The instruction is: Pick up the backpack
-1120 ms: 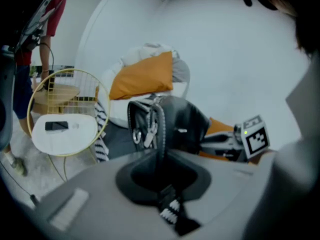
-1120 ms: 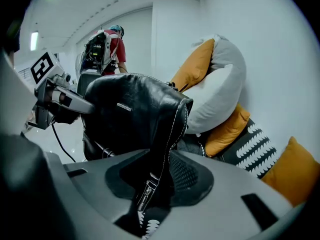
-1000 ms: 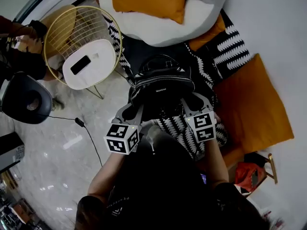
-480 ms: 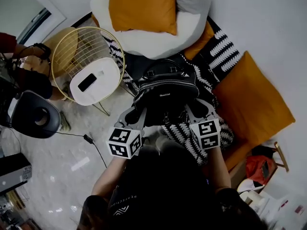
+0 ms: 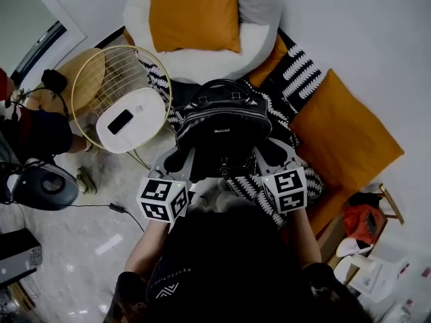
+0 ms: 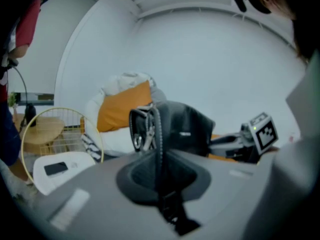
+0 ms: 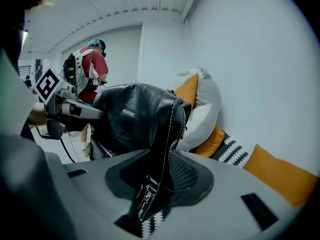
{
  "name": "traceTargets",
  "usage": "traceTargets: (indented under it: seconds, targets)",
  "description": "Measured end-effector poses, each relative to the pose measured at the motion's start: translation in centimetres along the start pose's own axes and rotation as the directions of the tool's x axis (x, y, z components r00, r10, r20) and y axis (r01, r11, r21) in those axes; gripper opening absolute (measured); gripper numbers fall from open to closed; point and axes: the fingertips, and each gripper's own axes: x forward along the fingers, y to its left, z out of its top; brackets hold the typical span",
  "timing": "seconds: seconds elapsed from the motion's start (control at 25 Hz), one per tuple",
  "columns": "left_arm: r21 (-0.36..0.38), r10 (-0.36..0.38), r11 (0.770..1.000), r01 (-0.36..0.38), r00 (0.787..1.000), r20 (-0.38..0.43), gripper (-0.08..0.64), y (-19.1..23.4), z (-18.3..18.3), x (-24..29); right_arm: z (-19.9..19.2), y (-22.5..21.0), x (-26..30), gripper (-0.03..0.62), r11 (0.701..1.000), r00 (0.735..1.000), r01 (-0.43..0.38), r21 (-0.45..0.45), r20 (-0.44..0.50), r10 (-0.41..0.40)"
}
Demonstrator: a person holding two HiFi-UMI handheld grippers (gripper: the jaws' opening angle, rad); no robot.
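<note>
The black backpack [image 5: 224, 123] hangs just right of the round wire table [image 5: 74, 89], carried by 2 grippers. The left gripper [image 6: 159, 184] pinches 1 strap [image 6: 159, 134] narrowly, and the right gripper [image 7: 156, 181] grips the other side's strap slightly wider. The pickup looks essentially done, with only steadying left.

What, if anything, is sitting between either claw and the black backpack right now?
Nothing visible does. The left claw clamps one strap of the backpack, and the right claw clamps the other strap.
</note>
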Motion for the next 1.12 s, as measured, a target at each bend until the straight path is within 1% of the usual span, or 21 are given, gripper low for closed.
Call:
traceTargets:
  seconds: [0.2,0.52,0.72,0.88,1.12]
  targets:
    - [0.033,-0.025,0.999,0.024,0.999,0.024,0.035,-0.1,1.2,-1.3,1.0,1.0,-1.5,0.115,1.0,0.999,0.022,0.022,0.028,-0.023]
    - [0.063,-0.054,0.997,0.051,0.998,0.038,0.035,-0.8,2.0,-2.3,1.4,1.6,-3.5,0.114,0.997,0.997,0.05,0.055,0.053,-0.053]
    - [0.083,-0.067,0.995,0.063,0.997,0.048,0.035,-0.4,2.3,-2.8,2.0,2.2,-3.8,0.114,0.995,0.995,0.066,0.071,0.066,-0.071]
    - [0.108,-0.071,0.992,0.065,0.996,0.052,0.035,-0.6,2.8,-3.0,2.0,2.4,-4.1,0.114,0.994,0.994,0.065,0.091,0.077,-0.072]
    - [0.123,-0.069,0.991,0.061,0.996,0.063,0.035,-0.4,3.4,-3.2,2.7,2.7,-4.5,0.114,0.99,0.99,0.084,0.109,0.103,-0.095]
